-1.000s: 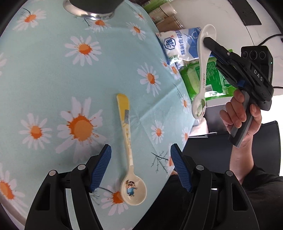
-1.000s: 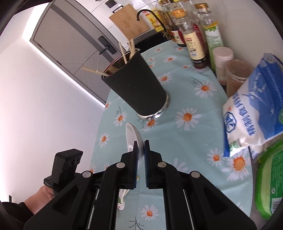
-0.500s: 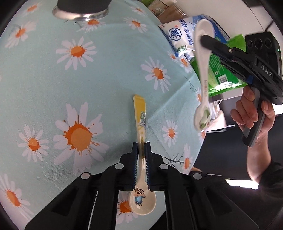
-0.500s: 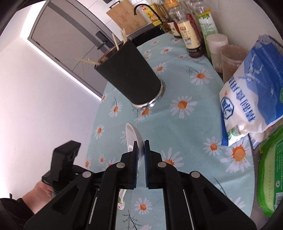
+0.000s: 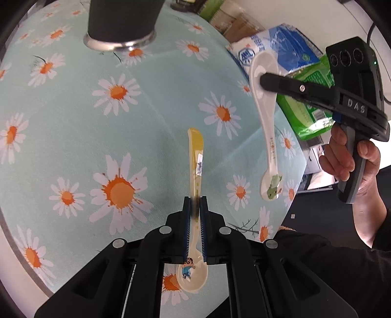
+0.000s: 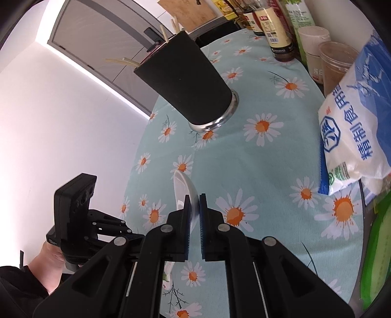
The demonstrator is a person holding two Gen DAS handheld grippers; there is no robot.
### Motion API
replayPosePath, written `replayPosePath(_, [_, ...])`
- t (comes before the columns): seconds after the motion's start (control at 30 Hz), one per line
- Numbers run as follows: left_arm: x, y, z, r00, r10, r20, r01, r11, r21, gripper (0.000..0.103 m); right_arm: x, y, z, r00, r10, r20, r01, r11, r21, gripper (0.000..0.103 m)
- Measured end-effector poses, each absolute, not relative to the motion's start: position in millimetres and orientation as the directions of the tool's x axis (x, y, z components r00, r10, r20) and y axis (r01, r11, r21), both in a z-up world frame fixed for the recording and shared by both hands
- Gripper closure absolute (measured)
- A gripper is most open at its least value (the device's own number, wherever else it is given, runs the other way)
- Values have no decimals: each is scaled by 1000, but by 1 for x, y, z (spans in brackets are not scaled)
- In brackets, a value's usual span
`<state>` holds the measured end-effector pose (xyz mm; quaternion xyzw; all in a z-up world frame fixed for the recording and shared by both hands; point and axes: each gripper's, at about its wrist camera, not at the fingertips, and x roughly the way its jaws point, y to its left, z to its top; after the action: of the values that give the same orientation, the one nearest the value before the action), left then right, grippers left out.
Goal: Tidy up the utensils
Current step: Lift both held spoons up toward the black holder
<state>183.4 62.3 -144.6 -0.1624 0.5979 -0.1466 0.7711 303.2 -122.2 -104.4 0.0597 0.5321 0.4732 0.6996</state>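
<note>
My left gripper (image 5: 195, 203) is shut on a cream spoon with a yellow handle (image 5: 196, 156); its cartoon bowl sits near my wrist and the handle points away over the daisy tablecloth (image 5: 85, 137). My right gripper (image 6: 194, 203) is shut on the bowl of a white ceramic spoon (image 6: 182, 186). In the left wrist view that white spoon (image 5: 265, 117) hangs handle down from the right gripper (image 5: 262, 80), with a green frog at its end. The black utensil cup (image 6: 188, 80), holding chopsticks, stands at the far side of the table; the same cup (image 5: 122, 22) shows in the left wrist view.
A blue and white salt bag (image 6: 354, 127) and green packets (image 5: 308, 115) lie at the table's right. Sauce bottles (image 6: 276, 27) and lidded jars (image 6: 315, 46) stand at the back right. The table edge (image 5: 290, 203) runs close on the right, by the person's hand (image 5: 352, 156).
My left gripper went from open around the yellow-handled spoon to shut on its handle, then lifted it. The right gripper with the white spoon sank a little toward the table.
</note>
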Motion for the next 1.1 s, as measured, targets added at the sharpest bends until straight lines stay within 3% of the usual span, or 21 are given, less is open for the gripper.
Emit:
replayPosePath(0.5, [179,62,-107,447,-371,-814,-28,904,-427,99,313,-108,-89,-53,757,-652,-684,448,576,95])
replayPosePath(1.1, [177,79,-22,664,-227,-713,-51,937,-345,99,322,-89,-28,26,802,-597,-806,371,462,95])
